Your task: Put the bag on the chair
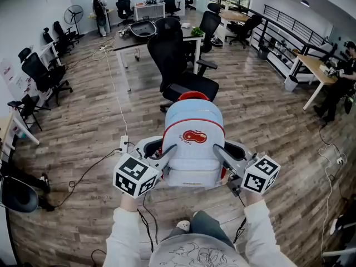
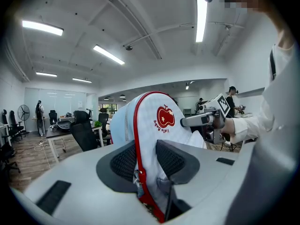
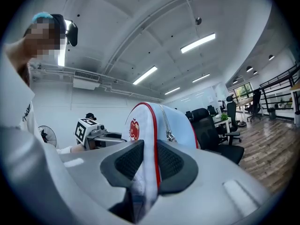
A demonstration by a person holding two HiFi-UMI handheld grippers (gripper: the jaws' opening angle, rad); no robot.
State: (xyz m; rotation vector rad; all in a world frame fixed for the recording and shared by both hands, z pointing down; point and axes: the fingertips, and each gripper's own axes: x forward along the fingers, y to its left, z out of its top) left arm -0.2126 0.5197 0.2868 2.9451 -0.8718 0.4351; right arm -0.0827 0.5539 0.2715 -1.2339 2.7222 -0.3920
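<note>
Pale blue red-trimmed fabric backpack (image 1: 193,146), frame centre, pinched at each side by left gripper (image 1: 165,153) and right gripper (image 1: 221,151). Risks: thin seam grips slip; black swivel office chair (image 1: 192,85), just above, turns on contact.

Count by kind, head view unless stated:

- Bag (image 1: 193,149): one.
- Grippers: two, namely left gripper (image 1: 168,151) and right gripper (image 1: 218,149).
- Fingers (image 2: 124,161): two per gripper, four in total.
- Marker cubes: two, namely left cube (image 1: 135,176) and right cube (image 1: 260,174).
- Office chairs: at least seven, counting the nearest chair (image 1: 178,65) just beyond the bag. Exact total not readable at the far end of the room.
- Standing fan (image 1: 74,15): one.
- Potted plant (image 1: 197,31): one.
- Power strip (image 1: 123,143) on the floor: one.
- Other persons: two, namely standing person (image 1: 100,13) and seated person (image 1: 345,60).
</note>
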